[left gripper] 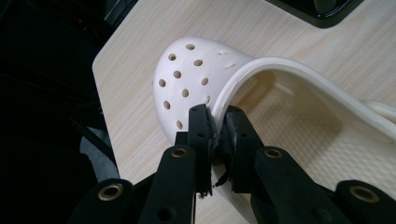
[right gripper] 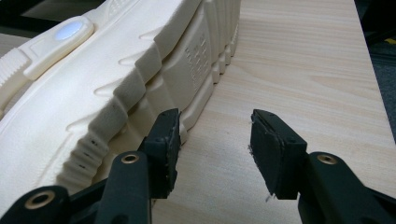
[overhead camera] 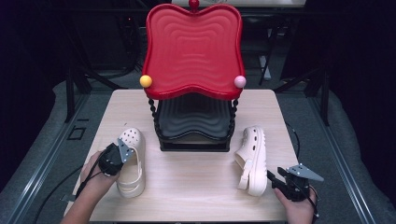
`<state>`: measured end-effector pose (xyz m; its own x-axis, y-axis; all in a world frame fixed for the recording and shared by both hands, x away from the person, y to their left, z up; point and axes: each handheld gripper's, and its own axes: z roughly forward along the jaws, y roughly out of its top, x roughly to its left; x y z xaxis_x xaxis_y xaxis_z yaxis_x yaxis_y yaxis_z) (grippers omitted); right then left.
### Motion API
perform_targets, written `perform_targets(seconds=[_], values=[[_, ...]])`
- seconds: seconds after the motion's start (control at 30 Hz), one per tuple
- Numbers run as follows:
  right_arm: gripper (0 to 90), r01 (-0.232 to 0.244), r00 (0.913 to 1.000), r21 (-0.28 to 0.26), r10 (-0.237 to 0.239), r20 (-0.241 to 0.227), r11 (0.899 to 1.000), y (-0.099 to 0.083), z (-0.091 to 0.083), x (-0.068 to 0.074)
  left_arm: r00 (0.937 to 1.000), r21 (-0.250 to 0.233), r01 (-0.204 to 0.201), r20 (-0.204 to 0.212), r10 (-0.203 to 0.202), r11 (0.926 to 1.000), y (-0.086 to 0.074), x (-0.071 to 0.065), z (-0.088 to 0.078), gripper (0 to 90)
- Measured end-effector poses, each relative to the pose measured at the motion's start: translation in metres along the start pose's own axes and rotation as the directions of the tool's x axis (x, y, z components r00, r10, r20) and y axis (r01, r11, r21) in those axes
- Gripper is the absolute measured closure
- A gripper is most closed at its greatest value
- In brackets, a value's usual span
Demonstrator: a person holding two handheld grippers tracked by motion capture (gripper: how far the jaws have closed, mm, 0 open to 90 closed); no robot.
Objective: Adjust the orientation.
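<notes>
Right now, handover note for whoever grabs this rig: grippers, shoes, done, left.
Left gripper: shut on the rim of the upright clog, sole down at the table's left.
Right gripper: open, holding nothing, one jaw close against the sole of the tipped clog, which lies on its side at the right.
Rack stands at the back middle, red tray on top, black shelf below; both look bare.
Done: left grip made.
Left: probably lift that clog to the rack, then grip and move the tipped one.

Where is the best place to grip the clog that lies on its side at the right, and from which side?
Probably the clog is best gripped on its thick ridged sole edge, coming in level from the near right, where the right gripper waits open.
</notes>
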<state>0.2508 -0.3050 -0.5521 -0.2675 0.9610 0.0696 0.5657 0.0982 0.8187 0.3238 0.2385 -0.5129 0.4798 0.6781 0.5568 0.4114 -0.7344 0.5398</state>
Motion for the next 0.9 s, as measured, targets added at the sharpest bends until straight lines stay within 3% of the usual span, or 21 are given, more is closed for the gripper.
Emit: perform_targets(seconds=[0.2, 0.4, 0.57, 0.7, 0.77, 0.9], values=[[52.5, -0.002, 1.0000, -0.001, 0.002, 0.001, 1.000, 0.000, 0.000, 0.000, 0.9999, -0.016, -0.003, 0.016, 0.003, 0.9999, -0.005, 0.000, -0.012, 83.0], [52.5, -0.002, 1.0000, -0.007, 0.002, 0.000, 1.000, 0.000, 0.000, 0.001, 0.9981, -0.045, 0.003, 0.061, 0.000, 0.9990, -0.014, -0.009, -0.038, 83.0], [52.5, 0.000, 1.0000, -0.008, 0.000, -0.001, 1.000, 0.000, 0.000, 0.002, 0.9932, -0.077, -0.004, 0.116, 0.013, 0.9970, -0.013, -0.027, -0.063, 83.0], [52.5, 0.001, 1.0000, -0.006, -0.001, -0.003, 1.000, 0.000, 0.000, 0.002, 0.9898, -0.092, -0.006, 0.141, 0.019, 0.9957, -0.009, -0.039, -0.069, 83.0], [52.5, -0.001, 1.0000, -0.007, 0.001, -0.003, 1.000, 0.000, 0.000, 0.002, 0.9850, -0.100, -0.016, 0.169, 0.033, 0.9949, -0.003, -0.051, -0.071, 83.0], [52.5, -0.003, 1.0000, -0.008, 0.003, -0.003, 1.000, 0.000, 0.000, 0.002, 0.9824, -0.109, -0.028, 0.181, 0.048, 0.9936, 0.006, -0.062, -0.070, 83.0]])
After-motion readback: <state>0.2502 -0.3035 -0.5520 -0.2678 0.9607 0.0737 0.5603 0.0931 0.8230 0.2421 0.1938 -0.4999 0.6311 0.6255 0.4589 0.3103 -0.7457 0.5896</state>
